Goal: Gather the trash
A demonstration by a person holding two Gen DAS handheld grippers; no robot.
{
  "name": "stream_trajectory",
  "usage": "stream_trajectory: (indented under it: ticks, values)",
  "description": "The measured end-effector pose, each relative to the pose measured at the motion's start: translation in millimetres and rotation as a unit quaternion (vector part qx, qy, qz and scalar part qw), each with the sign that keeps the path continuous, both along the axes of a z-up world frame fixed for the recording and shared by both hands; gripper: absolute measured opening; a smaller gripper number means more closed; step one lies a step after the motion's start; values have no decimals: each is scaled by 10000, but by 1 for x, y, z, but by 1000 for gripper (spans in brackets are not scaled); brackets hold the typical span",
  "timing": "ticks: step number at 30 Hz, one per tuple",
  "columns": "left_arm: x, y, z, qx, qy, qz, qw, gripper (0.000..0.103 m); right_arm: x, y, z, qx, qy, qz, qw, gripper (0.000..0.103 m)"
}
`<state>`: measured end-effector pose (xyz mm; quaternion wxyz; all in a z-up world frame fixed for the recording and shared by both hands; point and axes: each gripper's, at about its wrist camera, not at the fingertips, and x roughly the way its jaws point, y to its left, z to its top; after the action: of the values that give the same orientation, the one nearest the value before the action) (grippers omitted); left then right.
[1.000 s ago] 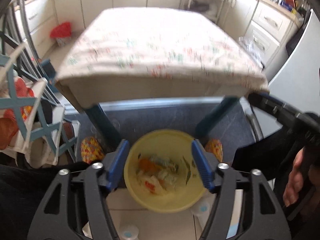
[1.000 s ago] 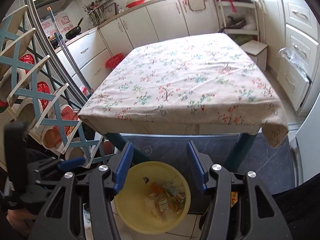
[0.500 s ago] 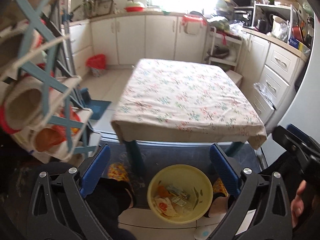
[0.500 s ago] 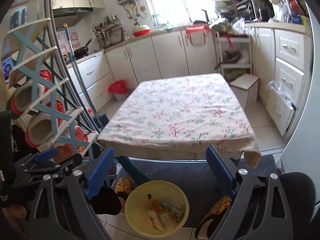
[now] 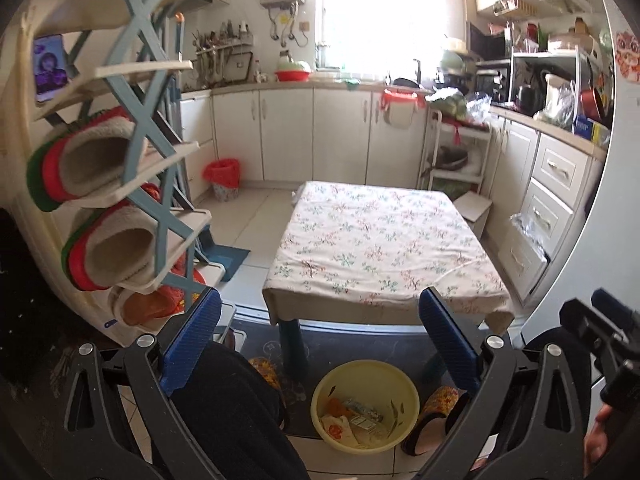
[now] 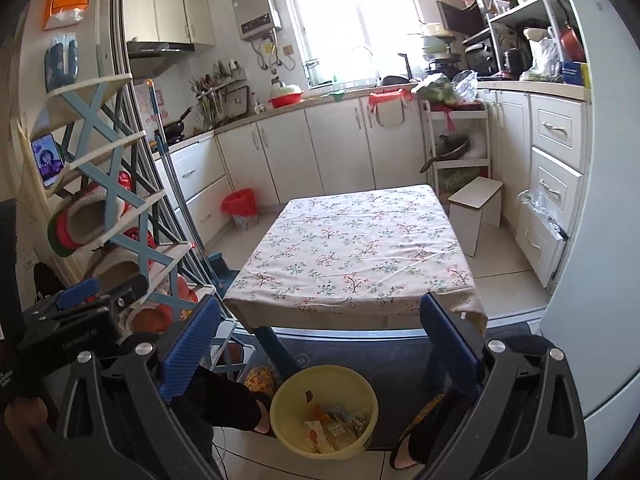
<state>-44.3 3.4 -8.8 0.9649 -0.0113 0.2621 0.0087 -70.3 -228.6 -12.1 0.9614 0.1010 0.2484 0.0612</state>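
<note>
Standing wide apart, the blue pads of the left hand-held gripper (image 5: 320, 338) hold nothing, and the right hand-held gripper (image 6: 320, 340) is likewise spread with nothing between its pads. Directly below both, on the floor, sits a yellow basin (image 5: 365, 402) (image 6: 324, 410) holding the trash (image 5: 352, 420) (image 6: 334, 426): crumpled wrappers and paper scraps with an orange piece among them, lying in the bottom. A patterned slipper (image 5: 430, 410) on the wearer's foot rests just beside the basin on its right, and another (image 6: 260, 378) lies at its left. The basin stands partly on a dark mat (image 6: 400, 356) and partly on pale tile. Beyond it is a low bench (image 5: 380, 248) (image 6: 356, 252) on blue legs, covered by a floral cloth that hangs over the near edge. To the left, a shoe rack (image 5: 144, 152) (image 6: 116, 208) with blue cross-braces carries red-trimmed slippers. Past the bench a small red-lined bin (image 5: 222, 178) (image 6: 240, 208) stands against white cabinets (image 5: 312, 132), and a small white stool (image 6: 476, 208) sits at the far right corner. A bright window (image 6: 352, 20) is at the back wall.
</note>
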Motion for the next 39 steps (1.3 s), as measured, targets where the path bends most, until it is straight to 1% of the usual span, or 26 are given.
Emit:
stream_trajectory:
  ticks: [2,3,4,5,8,13,16,22,28,39]
  values:
    - [-8,0,4,-50,85,34,9999,95,-6,0,1,36,6,-69,10000,96]
    - [-12,1,7,-156,155,-35,9998,95,-9,0,1,29,6,-100,9999,96]
    - [-15,2,8,-201,135,-81,9997,95,-14,2,2,1,-10,-133,9999,96]
    - [-21,1,10,-179,45,-88,9998,95,-17,3,2,-30,-32,-157,9999,96]
    - [-32,-5,13,71,-145,-62,9999,95,-28,6,5,-123,-146,-227,9996,96]
    - [-45,-11,16,112,-207,-115,9997,95,-37,9,11,-190,-247,-270,9991,96]
    - [-47,-10,17,29,-199,-186,9996,95,-41,8,13,-161,-268,-297,9991,96]
    - [-51,-5,19,77,-305,-18,9995,95,-47,8,15,-195,-344,-325,9987,96]
    - [-48,-2,15,37,-193,4,9998,95,-50,11,16,-264,-398,-313,9984,96]
    - [-48,0,15,50,-188,21,9998,95,-53,13,18,-280,-412,-278,9984,96]
